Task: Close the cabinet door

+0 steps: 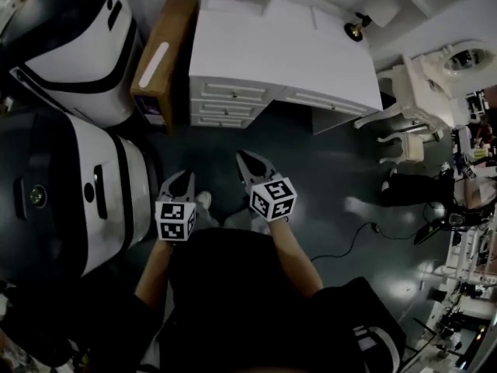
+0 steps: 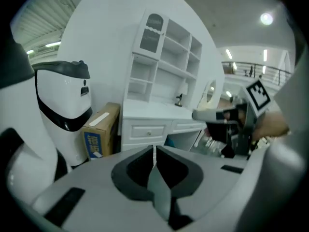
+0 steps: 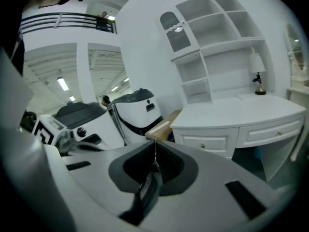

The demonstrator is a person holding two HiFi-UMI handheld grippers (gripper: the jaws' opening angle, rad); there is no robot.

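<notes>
1. The left hand-held gripper (image 1: 183,176) and the right hand-held gripper (image 1: 244,157) are being held side by side in front of the person, above the dark floor (image 1: 326,169). They are well apart from the furniture, and nothing is being touched.
2. Both pairs of jaws are being held pressed together with nothing between them, as each gripper view shows. This is judged to suit the job, since a door is more likely to be pushed than grasped.
3. The cabinet door (image 3: 170,23), a narrow panel with an arched window, is being shown at the upper left of the shelf unit (image 3: 219,37), which stands on the white table (image 1: 295,61). The door appears to be standing ajar, though how far cannot be told.
4. Both grippers are being pointed toward the table, so an approach is judged to be under way and the closing itself is not yet begun.
5. The left side is being crowded by a cardboard box (image 1: 163,61) and a white-and-black machine (image 1: 78,45), so a reach from the front is judged the easier one. The small lamp (image 3: 257,76) on the tabletop is likely being given room.
</notes>
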